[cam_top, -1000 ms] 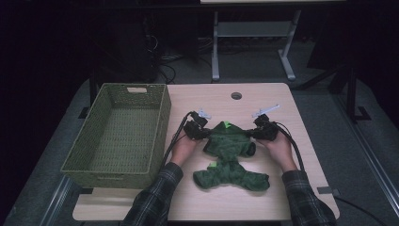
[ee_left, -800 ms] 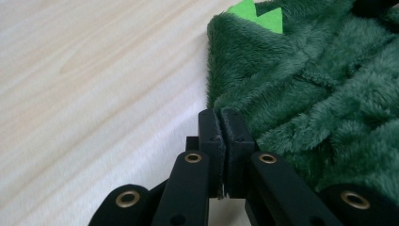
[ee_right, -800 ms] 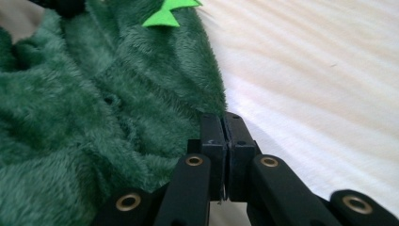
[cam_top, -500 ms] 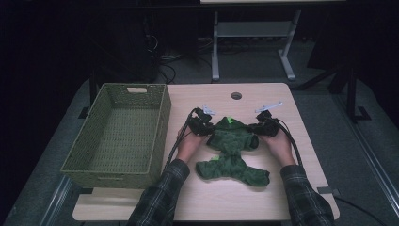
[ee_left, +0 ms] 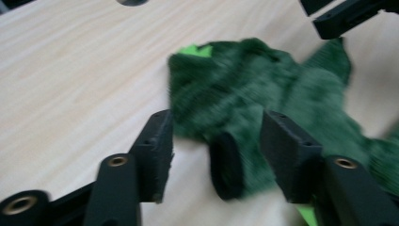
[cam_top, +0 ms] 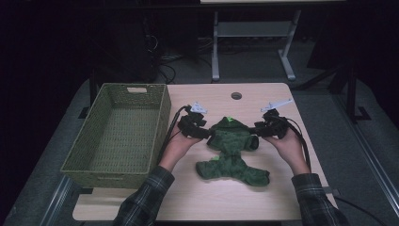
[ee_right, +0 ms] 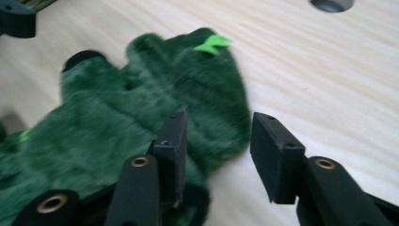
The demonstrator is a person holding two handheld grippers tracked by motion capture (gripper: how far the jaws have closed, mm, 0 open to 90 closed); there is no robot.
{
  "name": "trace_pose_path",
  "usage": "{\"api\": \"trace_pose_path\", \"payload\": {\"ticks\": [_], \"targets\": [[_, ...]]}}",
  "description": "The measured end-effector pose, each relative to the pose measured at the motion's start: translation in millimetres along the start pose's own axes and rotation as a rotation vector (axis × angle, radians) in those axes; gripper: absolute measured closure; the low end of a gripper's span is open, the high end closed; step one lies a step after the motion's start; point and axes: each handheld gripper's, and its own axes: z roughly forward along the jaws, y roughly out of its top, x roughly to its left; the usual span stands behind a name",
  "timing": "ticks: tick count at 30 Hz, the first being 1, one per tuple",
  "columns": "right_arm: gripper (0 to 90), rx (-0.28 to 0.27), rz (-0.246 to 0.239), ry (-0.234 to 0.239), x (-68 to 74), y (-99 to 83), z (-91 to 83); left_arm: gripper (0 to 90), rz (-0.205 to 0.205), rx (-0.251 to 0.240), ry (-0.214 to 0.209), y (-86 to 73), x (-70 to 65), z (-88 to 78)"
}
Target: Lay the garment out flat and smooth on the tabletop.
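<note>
Both claws have just been opening: the left claw and right claw now stand apart, nothing pinched, flanking the green plush garment, which lies released on the table right of the basket, apparently folded.

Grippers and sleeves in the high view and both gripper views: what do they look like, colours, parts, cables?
Both the left gripper and right gripper are black, each topped by a grey three-cornered plate and trailing a black cable. Up close, the jaws are flat rectangular black blocks with brass-coloured rings at the pivots. The sleeves are dark plaid.
</note>
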Motion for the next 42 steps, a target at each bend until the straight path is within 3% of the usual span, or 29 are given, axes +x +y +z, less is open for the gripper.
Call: {"api": "trace_pose_path", "payload": {"ticks": [8, 17, 22, 26, 28, 37, 42], "targets": [[51.8, -0.024, -0.002, 0.043, 25.3, -10.8, -10.0, 27.5, 0.030, 0.000, -0.018, -29.8, -24.7, -20.5], [53.1, -0.004, -0.045, 0.108, 53.1, -15.1, -6.1, 13.2, 0.058, -0.007, 0.021, -76.5, -48.0, -38.6], [53.9, 0.005, -0.056, 0.122, 64.2, -19.1, -2.1, 12.9, 0.056, 0.009, 0.018, -98.1, -63.9, -40.6], [56.7, -0.026, -0.067, 0.143, 71.4, -20.8, -1.4, 12.9, 0.069, 0.029, 0.012, -110.5, -72.9, -40.7], [57.8, -0.025, -0.079, 0.151, 76.9, -21.1, -0.3, 12.9, 0.083, 0.059, 0.008, -117.4, -77.7, -40.0], [64.5, -0.039, -0.116, 0.207, 104.2, -17.2, 0.6, 12.8, 0.110, 0.120, 0.012, -136.8, -91.5, -36.6], [66.3, -0.040, -0.151, 0.249, 122.8, -13.3, 3.5, 12.7, 0.102, 0.087, 0.004, -143.8, -89.3, -39.6]]}}
